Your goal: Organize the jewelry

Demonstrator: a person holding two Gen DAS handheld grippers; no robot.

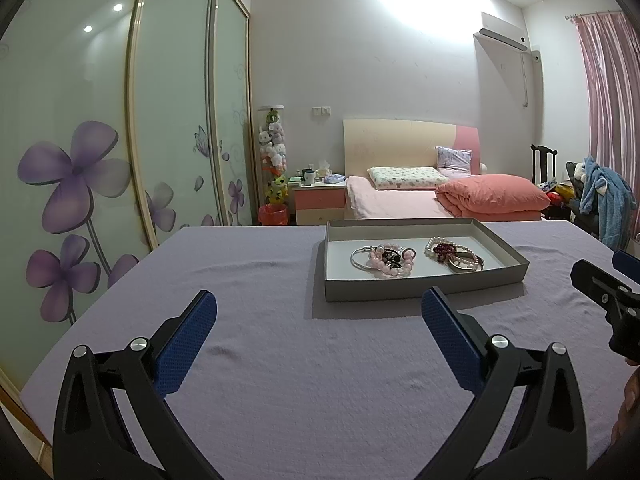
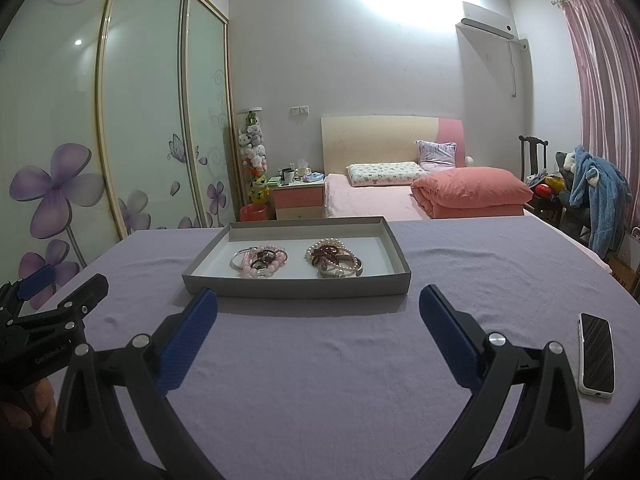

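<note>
**Both grippers held wide over the table, tray of jewelry ahead**

The left gripper had its fingers spread wide with nothing between them; their blue pads were ribbed and the black arms behind them carried round silver bolts. The right gripper was equally released and empty, its fingers poised over the table just short of the tray. Each gripper showed only partly in the other's view, cut off at the frame edge.

The tray was a shallow grey cardboard rectangle with a white floor, its long axis running left to right across both views, one long wall facing the grippers. It sat toward the far half of the table, to the right of the left gripper and roughly straight ahead of the right one.

Inside lay two tangled heaps. The left heap held pink round beads, a thin silver bangle and something dark in the middle that was hard to make out. The right heap mixed white pearls, dark red beads and a metal bangle; how many separate pieces there were could not be told.

A lilac cloth, slightly creased, covered the table. A phone in a pale case lay face up near the right edge, pointing away from the camera.
</note>
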